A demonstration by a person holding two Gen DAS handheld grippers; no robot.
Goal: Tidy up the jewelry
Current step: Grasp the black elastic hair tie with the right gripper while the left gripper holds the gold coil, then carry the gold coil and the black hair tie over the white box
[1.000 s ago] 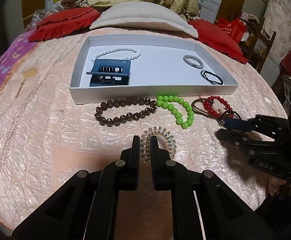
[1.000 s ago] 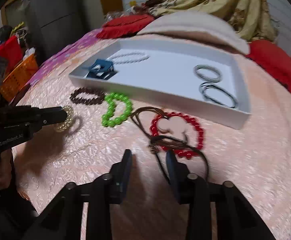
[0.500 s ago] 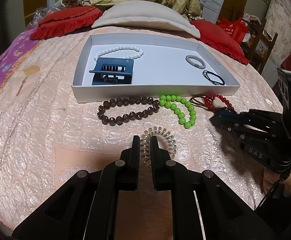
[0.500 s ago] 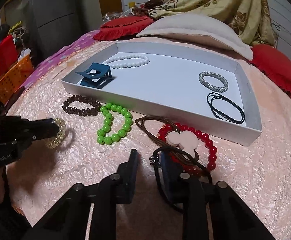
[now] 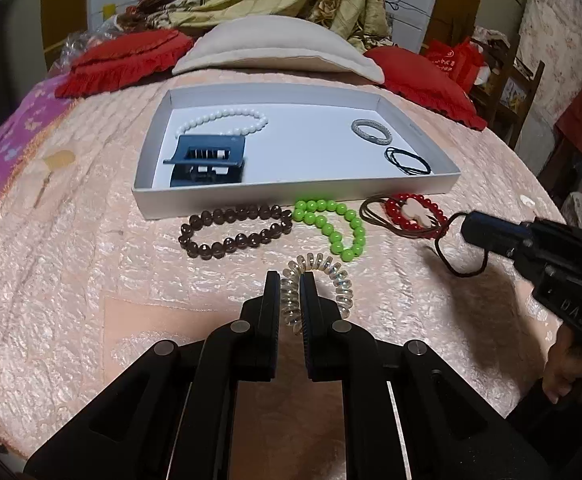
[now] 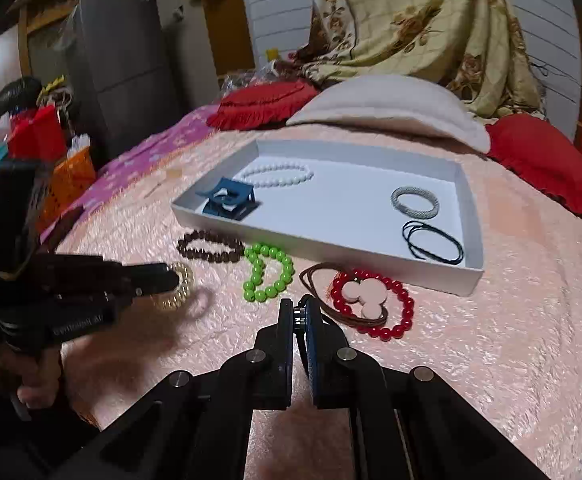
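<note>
My left gripper [image 5: 290, 280] is shut on a clear spiral hair tie [image 5: 333, 274] that lies on the pink bedspread. My right gripper [image 6: 299, 306] has its jaws closing on the metal clasp end of a brown cord necklace [image 6: 311, 276], and the pads pinch it. The cord trails back to its pink pendant [image 6: 365, 294], which sits inside a red bead bracelet [image 6: 405, 300]. In the left wrist view a loop of the cord [image 5: 461, 274] hangs from the right gripper [image 5: 467, 226]. A green bead bracelet [image 6: 257, 276] and a dark brown bead bracelet [image 6: 207, 246] lie in front of the white tray [image 6: 331, 250].
The tray holds a white pearl bracelet [image 6: 275, 174], a blue claw clip [image 6: 229, 200], a silver bangle [image 6: 414, 202] and a black cord [image 6: 431, 242]. Red cushions [image 6: 263, 104] and a cream pillow [image 6: 391, 108] lie behind it. An orange basket [image 6: 71, 172] stands off the bed's left edge.
My right gripper has shut on the brown cord's end and risen, drawing a loop of cord away from the red bracelet. The left gripper has stayed on the spiral hair tie.
</note>
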